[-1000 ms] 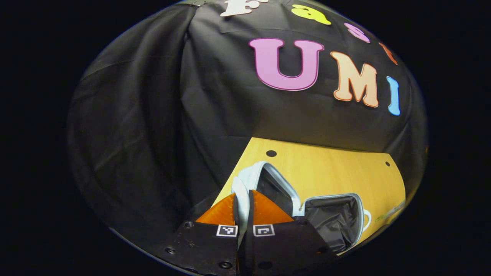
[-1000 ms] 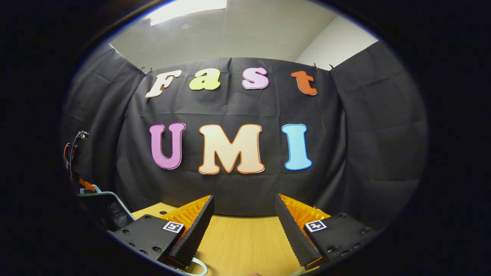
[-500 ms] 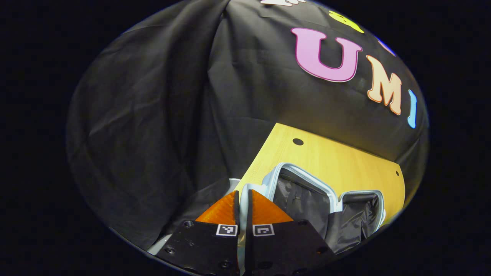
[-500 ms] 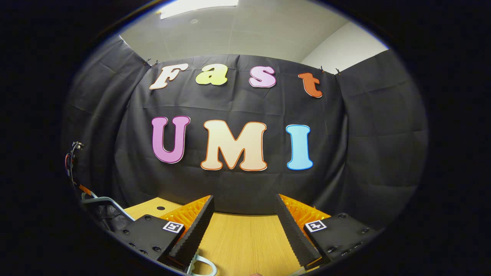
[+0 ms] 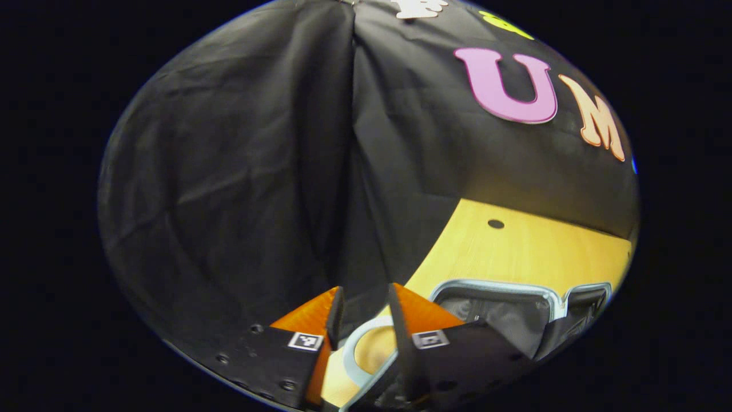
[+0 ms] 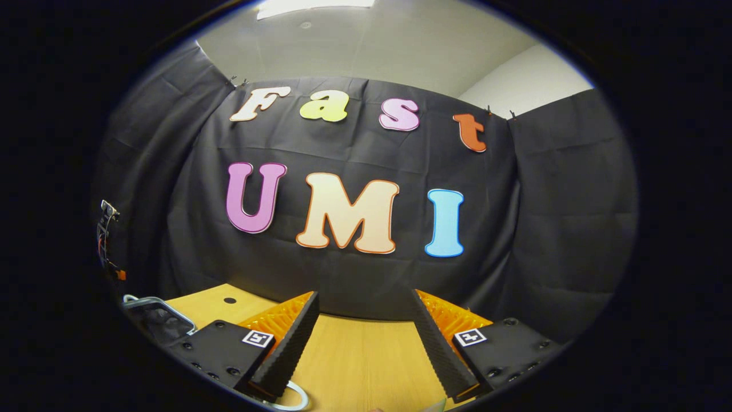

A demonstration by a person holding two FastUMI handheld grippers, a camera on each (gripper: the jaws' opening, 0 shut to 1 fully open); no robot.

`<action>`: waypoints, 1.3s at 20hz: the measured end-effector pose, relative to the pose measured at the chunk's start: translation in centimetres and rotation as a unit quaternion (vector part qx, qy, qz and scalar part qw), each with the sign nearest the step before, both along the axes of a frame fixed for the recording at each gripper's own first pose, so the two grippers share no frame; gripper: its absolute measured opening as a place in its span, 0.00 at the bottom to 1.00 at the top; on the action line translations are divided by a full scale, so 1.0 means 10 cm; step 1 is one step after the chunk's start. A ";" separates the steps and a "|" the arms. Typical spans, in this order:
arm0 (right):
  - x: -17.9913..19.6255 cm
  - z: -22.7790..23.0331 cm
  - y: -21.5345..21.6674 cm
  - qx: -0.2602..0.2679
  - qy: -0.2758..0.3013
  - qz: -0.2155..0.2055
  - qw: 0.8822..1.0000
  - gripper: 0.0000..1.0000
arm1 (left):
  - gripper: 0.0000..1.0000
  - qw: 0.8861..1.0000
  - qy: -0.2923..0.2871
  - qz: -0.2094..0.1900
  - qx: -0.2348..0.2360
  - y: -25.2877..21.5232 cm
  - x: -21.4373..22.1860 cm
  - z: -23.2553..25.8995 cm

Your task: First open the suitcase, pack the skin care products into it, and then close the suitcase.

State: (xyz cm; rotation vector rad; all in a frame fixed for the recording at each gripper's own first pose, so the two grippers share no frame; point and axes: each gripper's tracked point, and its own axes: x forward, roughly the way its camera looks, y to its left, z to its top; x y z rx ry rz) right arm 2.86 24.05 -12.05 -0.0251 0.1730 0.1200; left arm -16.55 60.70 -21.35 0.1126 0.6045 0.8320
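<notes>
The suitcase (image 5: 492,284) lies open on the wooden table (image 5: 514,246), its pale rim framing a black fabric lining (image 5: 503,320). My left gripper (image 5: 364,294) is open at the suitcase's near left end. A pale loop handle (image 5: 357,349) lies between its spread fingers, and neither finger presses on it. In the right gripper view, my right gripper (image 6: 365,297) is open over bare table (image 6: 354,355) with nothing between its fingers. A corner of the suitcase (image 6: 151,303) shows at the far left, and a pale loop (image 6: 291,395) lies by the left finger.
The black cloth wall stands close behind the table and along its left side. A small round hole (image 5: 496,224) marks the tabletop near the back. Cables on a stand (image 6: 106,229) hang at the far left of the right gripper view.
My left gripper was shut on the suitcase's pale edge and has now opened and let it go. The raised half has come down flat. The right gripper has stayed open and tilted slightly.
</notes>
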 end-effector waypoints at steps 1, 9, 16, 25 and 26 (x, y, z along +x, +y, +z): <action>0.03 0.03 -0.07 -0.001 -0.005 -0.003 1.000 0.98 | 0.67 1.000 -0.014 -0.001 0.011 -0.11 0.08 0.15; 0.03 0.15 -0.52 0.035 -0.002 0.008 0.999 0.98 | 0.87 0.984 -0.160 -0.039 0.062 -1.21 0.44 1.39; -0.08 0.33 -0.88 0.074 -0.033 0.036 0.996 0.98 | 0.86 0.969 -0.219 -0.088 0.078 -2.57 0.76 1.87; -0.11 0.24 -1.37 0.099 -0.025 0.056 0.993 0.98 | 0.87 0.952 -0.219 -0.197 0.083 -4.20 1.15 1.90; -0.11 0.23 -1.42 0.098 -0.025 0.059 0.993 0.99 | 0.89 0.951 -0.215 -0.210 0.076 -4.40 1.16 1.82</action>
